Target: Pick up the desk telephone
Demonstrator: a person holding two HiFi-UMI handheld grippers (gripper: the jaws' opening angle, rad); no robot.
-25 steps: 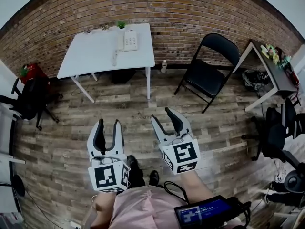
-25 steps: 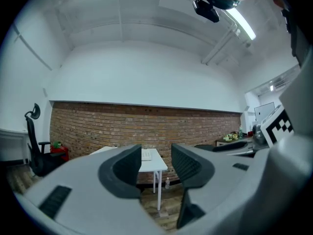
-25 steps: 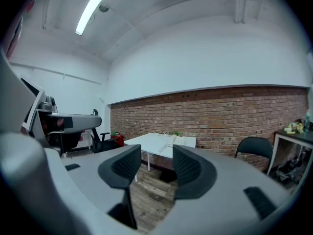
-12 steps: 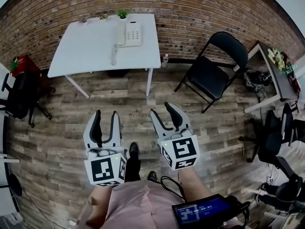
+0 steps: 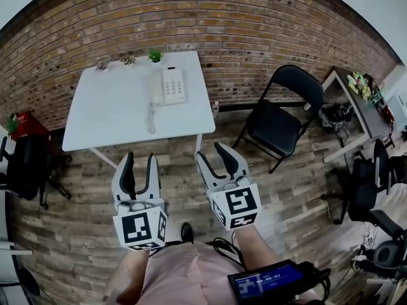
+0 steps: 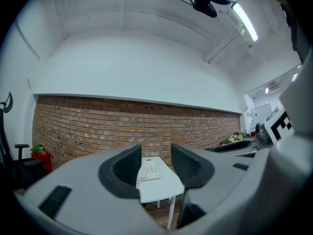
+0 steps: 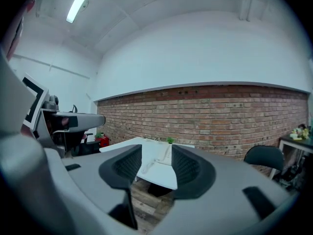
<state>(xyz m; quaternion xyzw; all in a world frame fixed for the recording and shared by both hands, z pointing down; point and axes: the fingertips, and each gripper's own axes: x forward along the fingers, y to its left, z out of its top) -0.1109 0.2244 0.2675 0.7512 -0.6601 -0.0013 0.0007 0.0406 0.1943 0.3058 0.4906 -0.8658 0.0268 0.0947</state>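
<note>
white rectangular table [image 5: 114, 113] stands against the red brick wall [image 5: 254, 30]. white desk telephone [image 5: 168, 86] lies at the table's far edge, by the wall. i hold left gripper [image 5: 139, 161] and right gripper [image 5: 213, 152] short of the table, both with jaws apart, empty.

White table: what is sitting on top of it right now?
A white desk telephone with its cord trailing toward the front edge, and small plants along the back edge. Whatever lies beneath the telephone is covered.
</note>
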